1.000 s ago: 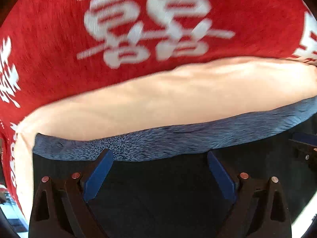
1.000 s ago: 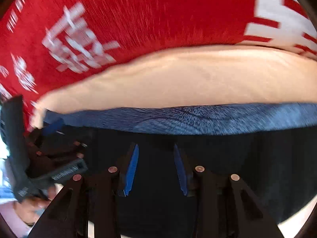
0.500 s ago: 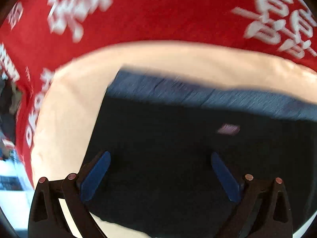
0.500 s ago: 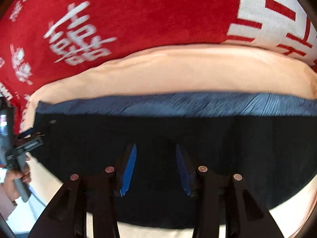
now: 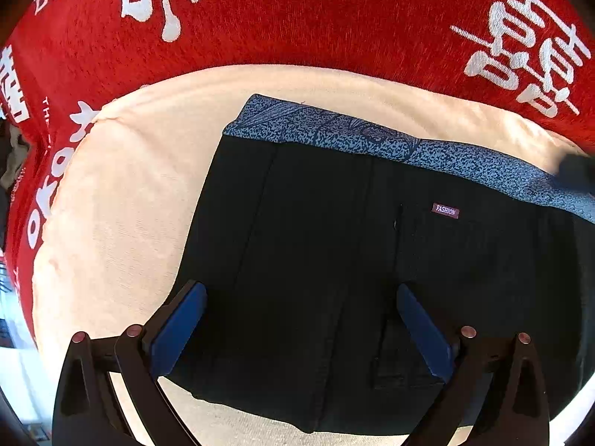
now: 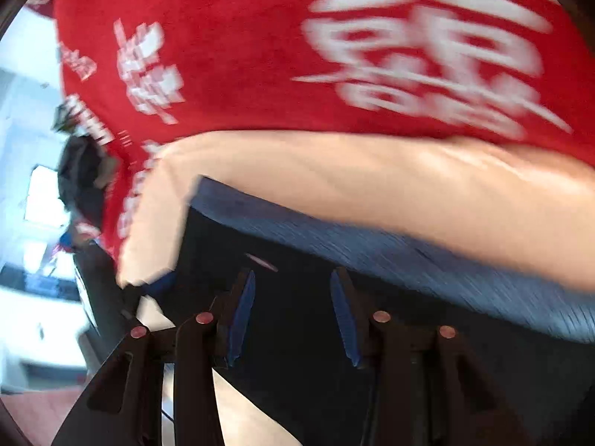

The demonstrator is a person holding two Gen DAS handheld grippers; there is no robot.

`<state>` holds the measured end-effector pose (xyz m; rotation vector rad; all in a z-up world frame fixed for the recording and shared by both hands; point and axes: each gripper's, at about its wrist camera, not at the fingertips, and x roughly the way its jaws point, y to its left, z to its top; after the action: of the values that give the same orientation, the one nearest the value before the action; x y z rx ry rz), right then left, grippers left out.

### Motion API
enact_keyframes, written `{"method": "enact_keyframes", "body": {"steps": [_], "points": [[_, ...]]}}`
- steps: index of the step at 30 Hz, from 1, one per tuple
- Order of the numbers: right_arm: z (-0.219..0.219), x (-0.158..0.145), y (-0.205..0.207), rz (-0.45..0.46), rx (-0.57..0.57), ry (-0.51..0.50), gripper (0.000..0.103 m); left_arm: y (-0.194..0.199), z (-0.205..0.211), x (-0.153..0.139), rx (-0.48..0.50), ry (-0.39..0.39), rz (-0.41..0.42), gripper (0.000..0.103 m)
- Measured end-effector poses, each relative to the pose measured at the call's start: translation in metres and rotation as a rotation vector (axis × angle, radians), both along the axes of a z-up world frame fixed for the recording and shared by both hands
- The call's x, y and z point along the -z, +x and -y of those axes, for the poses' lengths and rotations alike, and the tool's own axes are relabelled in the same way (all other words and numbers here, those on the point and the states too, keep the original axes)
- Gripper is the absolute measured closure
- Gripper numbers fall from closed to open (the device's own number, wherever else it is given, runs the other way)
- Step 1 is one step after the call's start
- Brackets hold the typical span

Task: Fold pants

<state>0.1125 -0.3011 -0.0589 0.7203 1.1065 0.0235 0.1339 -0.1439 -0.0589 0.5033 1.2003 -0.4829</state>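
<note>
pants are seen lying flat across the centre and lower right of the left wrist view, black cloth with a speckled blue waistband along the upper edge and a small "fashion" label right of centre. they rest on a cream cloth, which is spread over a red cover with white characters filling the top of the frame.

the left gripper is held wide open at the bottom of the frame, over the lower part of the pants, with nothing between its blue pads. the right gripper, in the blurred right wrist view, is opened only part way at lower centre, above the dark cloth; nothing is seen to be gripped.

the pants appear already folded into a compact block, so a further fold or a finish is judged likely. several layers are stacked here, and if only the top layer is pinched, the stack could be dragged apart. the cream cloth might be caught along with the pants edge at lower left, where both lie close together. the blur suggests fast motion, by which the next grasp could be misplaced.
</note>
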Motion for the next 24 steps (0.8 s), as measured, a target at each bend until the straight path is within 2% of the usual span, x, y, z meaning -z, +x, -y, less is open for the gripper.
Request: {"method": "enact_keyframes", "body": {"steps": [1,2,5,9,10,11,12,13,15,18,19,21,23,24], "points": [[-0.006,-0.001,0.016,0.003,-0.029,-0.005,0.044,0.000,-0.001,0.000,0.002,-0.009,0.000,0.000],[-0.013,0.000,0.035,0.007,-0.064,-0.007,0.044,0.000,-0.003,0.000,0.002,-0.020,0.000,0.000],[-0.024,0.003,0.073,0.013,-0.134,0.011,0.044,0.002,-0.009,0.002,0.003,-0.053,0.002,0.000],[-0.046,0.027,0.124,-0.032,-0.199,0.015,0.044,0.001,-0.015,0.003,0.018,-0.092,0.014,0.000],[-0.054,0.037,0.133,-0.055,-0.221,0.008,0.047,0.002,-0.017,0.004,0.021,-0.100,0.017,0.000],[-0.061,0.048,0.141,-0.097,-0.245,0.007,0.088,0.001,-0.018,0.004,0.024,-0.105,0.019,0.000],[-0.066,0.057,0.143,-0.136,-0.265,0.013,0.099,0.001,-0.020,0.003,0.022,-0.109,0.018,0.000],[-0.072,0.061,0.143,-0.151,-0.279,0.012,0.099,0.001,-0.023,0.002,0.015,-0.111,0.014,0.000],[-0.083,0.052,0.145,-0.121,-0.312,-0.035,0.099,0.002,-0.031,0.002,0.001,-0.125,0.008,0.000],[-0.085,0.051,0.150,-0.106,-0.287,-0.050,0.098,0.002,-0.035,0.004,0.011,-0.138,0.021,0.000],[-0.082,0.056,0.151,-0.113,-0.260,-0.066,0.091,0.002,-0.033,0.004,0.015,-0.131,0.023,0.000],[-0.076,0.064,0.147,-0.129,-0.205,-0.053,0.089,0.004,-0.032,0.004,0.016,-0.125,0.014,0.000],[-0.076,0.053,0.139,-0.139,-0.185,-0.085,0.071,0.004,-0.033,0.003,0.026,-0.125,0.011,0.000],[-0.074,0.042,0.130,-0.137,-0.186,-0.124,0.069,0.006,-0.033,0.004,0.031,-0.121,0.011,0.000]]}}
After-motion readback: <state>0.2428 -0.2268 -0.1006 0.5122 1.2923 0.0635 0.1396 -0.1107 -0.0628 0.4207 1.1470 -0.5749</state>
